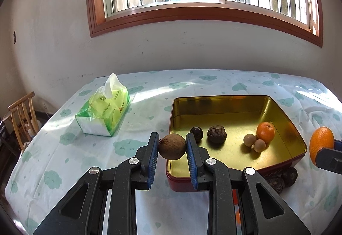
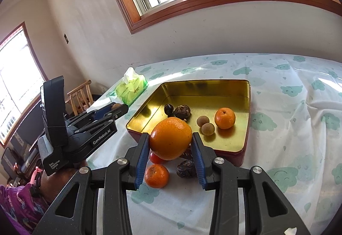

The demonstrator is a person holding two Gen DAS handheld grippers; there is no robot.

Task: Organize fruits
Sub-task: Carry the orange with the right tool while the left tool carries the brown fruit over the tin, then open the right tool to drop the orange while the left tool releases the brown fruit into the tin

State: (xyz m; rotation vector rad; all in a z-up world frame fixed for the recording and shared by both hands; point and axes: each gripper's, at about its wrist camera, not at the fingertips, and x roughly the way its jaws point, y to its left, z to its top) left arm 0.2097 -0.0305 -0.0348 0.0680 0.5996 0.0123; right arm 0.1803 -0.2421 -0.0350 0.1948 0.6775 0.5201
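Note:
My left gripper [image 1: 172, 145] is shut on a round brown fruit [image 1: 172, 147] and holds it above the near left corner of the gold tin [image 1: 284, 111]. My right gripper [image 2: 170, 143] is shut on a large orange [image 2: 170, 138], held above the table just before the tin's near edge [image 2: 248, 94]. In the tin lie a small orange [image 2: 224, 118], two small tan fruits [image 2: 205, 125], a dark wrinkled fruit [image 2: 182, 111] and a small dark one [image 2: 168, 109]. On the cloth under my right gripper lie a small orange [image 2: 156, 175], a red fruit [image 2: 155, 158] and a dark wrinkled fruit [image 2: 186, 168].
A green tissue pack [image 1: 104, 107] lies on the table left of the tin. A wooden chair [image 1: 22, 115] stands off the table's left edge. The wall and window are behind the table. Dark fruits [image 1: 282, 179] lie beside the tin's near right corner.

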